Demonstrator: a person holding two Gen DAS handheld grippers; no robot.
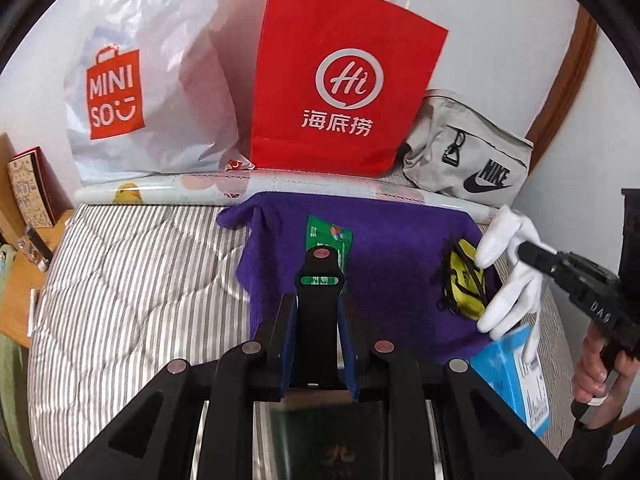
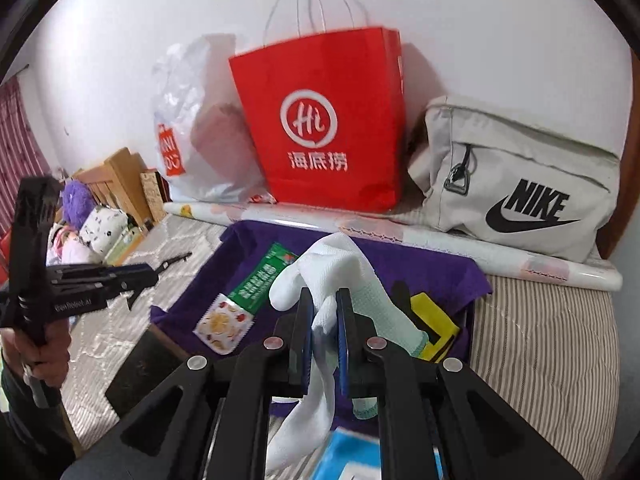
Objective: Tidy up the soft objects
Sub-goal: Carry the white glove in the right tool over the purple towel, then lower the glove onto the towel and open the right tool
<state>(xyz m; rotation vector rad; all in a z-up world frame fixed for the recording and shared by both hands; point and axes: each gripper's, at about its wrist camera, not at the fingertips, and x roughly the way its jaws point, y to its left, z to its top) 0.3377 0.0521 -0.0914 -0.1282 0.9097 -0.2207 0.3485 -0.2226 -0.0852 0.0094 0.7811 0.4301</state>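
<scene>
A purple cloth [image 1: 384, 248] [image 2: 420, 268] lies on the striped bed. On it lie a green snack packet [image 1: 326, 236] [image 2: 256, 280] and a yellow-and-black pouch [image 1: 466, 280] [image 2: 434, 320]. My right gripper [image 2: 325, 300] [image 1: 520, 246] is shut on a white glove [image 2: 336, 268] [image 1: 508, 272] and holds it above the cloth, next to the yellow pouch. My left gripper [image 1: 320, 256] [image 2: 160, 272] hovers over the green packet with its fingers together and nothing between them.
A red paper bag [image 1: 344, 92] [image 2: 324, 124], a white Miniso plastic bag [image 1: 152, 80] and a grey Nike pouch [image 1: 468, 156] [image 2: 520, 184] stand along the wall behind a rolled sheet [image 1: 248, 188]. A blue box [image 1: 516, 376] lies near right. Plush toys [image 2: 88, 216] lie far left.
</scene>
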